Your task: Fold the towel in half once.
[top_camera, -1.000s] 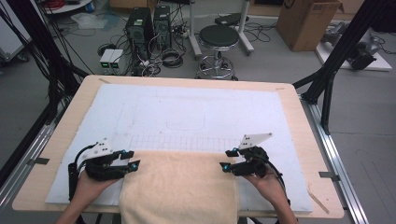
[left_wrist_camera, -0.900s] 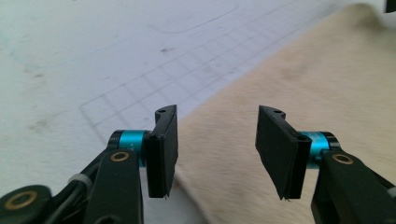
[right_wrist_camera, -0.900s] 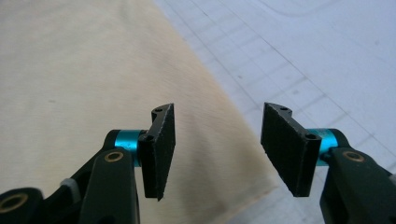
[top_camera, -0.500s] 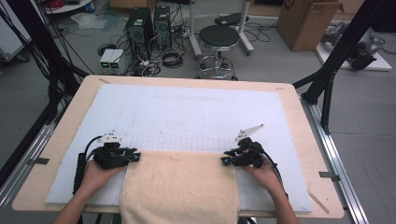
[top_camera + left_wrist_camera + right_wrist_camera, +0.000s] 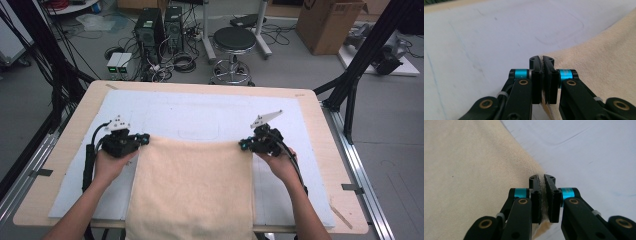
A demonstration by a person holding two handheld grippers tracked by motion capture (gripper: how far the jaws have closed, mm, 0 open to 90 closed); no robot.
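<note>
Towel (image 5: 192,190), cream and soft with a short fuzzy nap, lies as a long rectangle on the white mat (image 5: 200,112) that covers the wooden table (image 5: 82,107); its near end hangs past the table's front edge. The mat is smooth and matte, with faint drawn outlines, among them a rounded rectangle just beyond the towel's far edge.

The left gripper (image 5: 141,140), black with turquoise bands, sits at the towel's far left corner. Its jaws have just been closing and now pinch that corner, a thin edge of cloth showing between the pads in the left gripper view (image 5: 543,65).

The right gripper (image 5: 243,145) holds the far right corner the same way: its jaws have just been closing and clamp the fuzzy edge (image 5: 542,185). The towel's far edge spans straight between the two grippers.
</note>
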